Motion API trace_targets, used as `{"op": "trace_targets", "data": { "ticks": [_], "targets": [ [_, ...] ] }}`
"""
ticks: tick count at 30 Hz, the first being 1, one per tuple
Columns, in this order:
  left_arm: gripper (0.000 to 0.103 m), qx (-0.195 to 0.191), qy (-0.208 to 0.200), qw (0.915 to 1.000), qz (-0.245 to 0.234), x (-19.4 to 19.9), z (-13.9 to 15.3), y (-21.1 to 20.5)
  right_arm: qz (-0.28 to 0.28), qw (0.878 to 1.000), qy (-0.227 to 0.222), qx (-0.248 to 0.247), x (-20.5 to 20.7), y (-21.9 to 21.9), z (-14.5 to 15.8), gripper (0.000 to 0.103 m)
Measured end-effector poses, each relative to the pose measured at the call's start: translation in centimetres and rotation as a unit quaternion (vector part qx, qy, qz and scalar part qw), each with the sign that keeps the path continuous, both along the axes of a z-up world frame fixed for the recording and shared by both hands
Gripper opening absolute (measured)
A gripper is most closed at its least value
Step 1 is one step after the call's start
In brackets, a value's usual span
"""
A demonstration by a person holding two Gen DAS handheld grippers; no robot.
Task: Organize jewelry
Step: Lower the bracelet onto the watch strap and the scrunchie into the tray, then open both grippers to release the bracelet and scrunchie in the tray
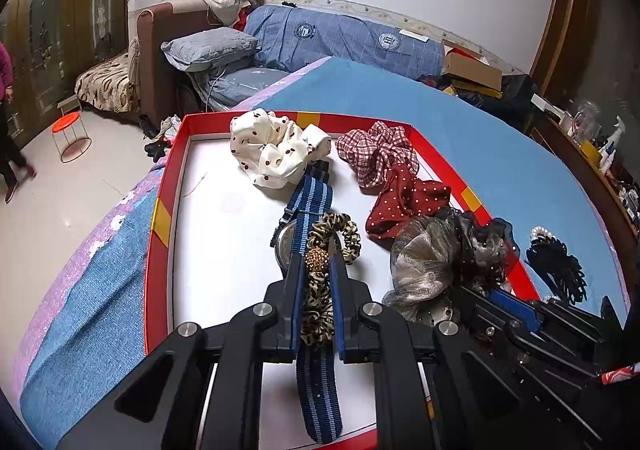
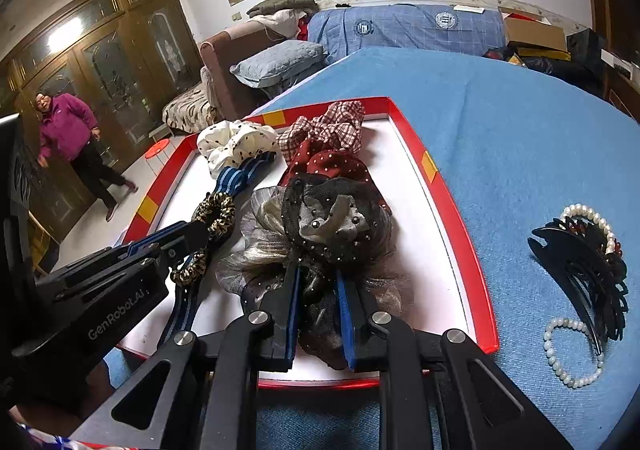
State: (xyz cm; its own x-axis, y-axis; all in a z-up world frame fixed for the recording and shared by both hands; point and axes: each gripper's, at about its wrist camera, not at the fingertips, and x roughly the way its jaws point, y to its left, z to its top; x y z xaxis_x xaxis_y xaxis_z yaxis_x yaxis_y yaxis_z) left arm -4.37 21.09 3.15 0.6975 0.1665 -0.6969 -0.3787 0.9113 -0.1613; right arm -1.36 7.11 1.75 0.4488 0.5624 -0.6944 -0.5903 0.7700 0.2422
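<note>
left wrist view: left gripper clamped on a leopard-print fabric scrunchie with a gold beaded ball; the fabric runs back between the blue-lined fingers, and the loop sticks out past the tips. under it lies a blue striped nylow watch strap with a round dial, flat on the white floor of a shallow red-rimmed cardboard tray. far end of the tray: a cream scrunchie with red cherry dots touching the strap's end; beside it a red-and-white checked scrunchie, then a dark red white-dotted scrunchie overlapping it. near right corner: a grey and black tulle hair bow with small beads lapping over the tray's rim, with the right gripper at it. tray sits on a blue cloth surface. a black plastic claw clip lies on the cloth outside the tray.

right wrist view: right gripper pinching the tulle bow; net fabric is bunched between both fingers, bow resting inside the tray. left gripper comes in from the left, holding the leopard scrunchie above the strap. on the cloth to the right, well apart from the tray: the claw clip with a white pearl bead bracelet just under it and a second pearl strand behind it.
</note>
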Motion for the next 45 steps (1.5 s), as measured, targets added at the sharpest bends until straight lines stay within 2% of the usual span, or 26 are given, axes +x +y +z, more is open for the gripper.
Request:
{"op": "trace_targets", "data": {
  "ticks": [21,26,31,35,39,45],
  "targets": [
    [0.013,-0.004,0.006,1.0000,0.005,-0.4,-0.5,0.2,0.019,1.000,0.000,-0.021,-0.7,0.9,-0.4,0.022],
    [0.018,-0.005,0.009,0.9999,0.008,-0.2,-0.5,0.2,0.016,1.000,-0.003,-0.010,-0.8,0.3,0.0,0.024],
    [0.020,-0.004,0.012,0.9999,0.010,-0.3,-0.5,0.0,0.014,1.000,0.002,0.006,-0.9,-0.6,0.5,0.031],
    [0.023,-0.005,0.013,0.9998,0.012,-0.5,-0.5,0.0,0.013,1.000,0.003,0.015,-1.1,-1.1,0.8,0.042],
    [0.030,-0.007,0.016,0.9998,0.012,-0.5,-0.5,-0.1,0.012,1.000,-0.001,0.022,-1.3,-1.7,1.1,0.043],
    [0.034,-0.007,0.016,0.9998,0.013,-0.7,-0.4,-0.3,0.001,0.999,-0.010,0.041,-1.4,-3.1,1.9,0.043]
  ]
}}
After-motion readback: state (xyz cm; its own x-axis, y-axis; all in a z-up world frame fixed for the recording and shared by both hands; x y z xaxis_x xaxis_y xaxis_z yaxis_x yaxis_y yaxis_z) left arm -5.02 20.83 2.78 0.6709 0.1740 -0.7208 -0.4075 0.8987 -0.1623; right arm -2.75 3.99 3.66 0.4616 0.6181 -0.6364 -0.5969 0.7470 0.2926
